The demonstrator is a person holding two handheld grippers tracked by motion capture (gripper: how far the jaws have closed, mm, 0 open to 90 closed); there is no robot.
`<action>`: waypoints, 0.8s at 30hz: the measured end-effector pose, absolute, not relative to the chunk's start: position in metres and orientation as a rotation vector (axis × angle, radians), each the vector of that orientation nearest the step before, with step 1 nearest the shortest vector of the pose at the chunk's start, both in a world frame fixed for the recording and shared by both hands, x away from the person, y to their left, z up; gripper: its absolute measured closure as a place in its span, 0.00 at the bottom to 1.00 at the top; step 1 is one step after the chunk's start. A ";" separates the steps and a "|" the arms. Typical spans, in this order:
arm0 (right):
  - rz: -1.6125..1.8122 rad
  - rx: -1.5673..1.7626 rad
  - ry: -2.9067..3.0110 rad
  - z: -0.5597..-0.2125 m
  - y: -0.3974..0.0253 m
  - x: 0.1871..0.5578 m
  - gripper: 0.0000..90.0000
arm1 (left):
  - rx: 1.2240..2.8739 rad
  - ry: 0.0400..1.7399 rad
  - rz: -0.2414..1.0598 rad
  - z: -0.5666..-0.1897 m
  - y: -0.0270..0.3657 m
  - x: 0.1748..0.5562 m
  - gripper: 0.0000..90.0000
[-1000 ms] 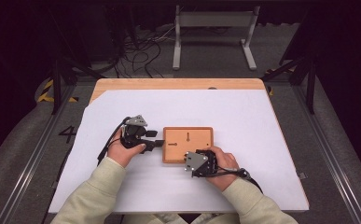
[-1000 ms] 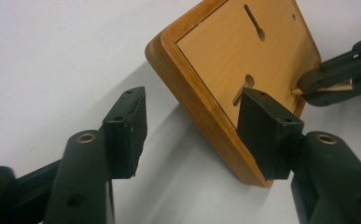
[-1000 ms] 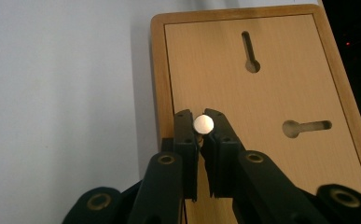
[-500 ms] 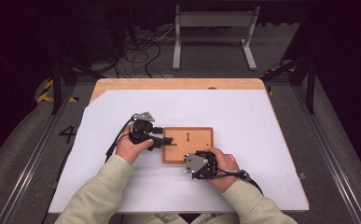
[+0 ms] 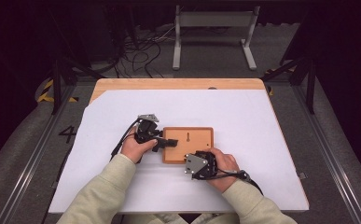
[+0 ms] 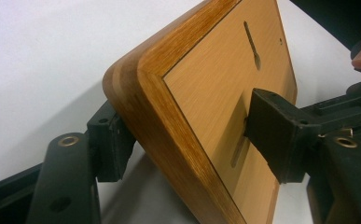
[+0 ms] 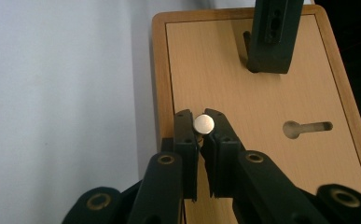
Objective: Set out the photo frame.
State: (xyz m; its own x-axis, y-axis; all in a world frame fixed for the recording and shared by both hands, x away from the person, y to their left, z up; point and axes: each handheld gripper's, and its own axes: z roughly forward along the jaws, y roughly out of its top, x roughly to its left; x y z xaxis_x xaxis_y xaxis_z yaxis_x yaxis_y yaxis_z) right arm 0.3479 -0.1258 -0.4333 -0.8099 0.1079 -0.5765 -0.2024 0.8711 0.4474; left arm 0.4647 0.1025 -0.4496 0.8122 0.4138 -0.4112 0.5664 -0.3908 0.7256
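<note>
A flat wooden board (image 5: 199, 136) with keyhole slots lies near the middle of the white table. My left gripper (image 5: 165, 143) is shut on its left edge; in the left gripper view one jaw sits under the board (image 6: 206, 84) and the other presses on its top face, with the board tilted across that view. At the board's front edge, my right gripper (image 5: 190, 157) is shut on a small silver round-headed pin (image 7: 204, 123), held just above the board (image 7: 243, 93) next to a keyhole slot (image 7: 306, 128).
White sheet (image 5: 243, 107) covers the wooden table top (image 5: 178, 84). A metal stand (image 5: 213, 28) and cables (image 5: 141, 51) lie on the floor beyond the far edge. The person's sleeves (image 5: 103, 196) come in from the bottom.
My left gripper has moved right to the board's left edge and closed on it. The right gripper has stayed at the front edge with the pin.
</note>
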 end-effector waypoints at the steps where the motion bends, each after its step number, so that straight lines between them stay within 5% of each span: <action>1: 0.668 -0.064 2.424 -0.433 -0.126 0.348 0.93 | 2.036 0.723 -0.206 -0.450 0.103 0.465 0.40; 6: 0.677 -0.040 2.450 -0.432 -0.126 0.348 0.90 | 2.052 0.717 -0.190 -0.447 0.103 0.462 0.41; 15: 0.882 0.128 2.569 -0.410 -0.140 0.342 0.66 | 2.089 0.652 -0.092 -0.437 0.102 0.451 0.43; 24: 1.037 0.242 2.507 -0.382 -0.176 0.336 0.65 | 2.174 0.525 0.047 -0.417 0.103 0.425 0.49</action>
State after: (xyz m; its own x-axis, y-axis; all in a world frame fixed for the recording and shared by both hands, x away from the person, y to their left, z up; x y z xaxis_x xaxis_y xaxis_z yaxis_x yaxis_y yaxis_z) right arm 0.3357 -0.1758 -0.3815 -0.8987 0.3113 -0.3090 0.0021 0.7076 0.7066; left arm 0.4255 0.1033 -0.4171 0.9101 0.3857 -0.1517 0.3528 -0.5287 0.7720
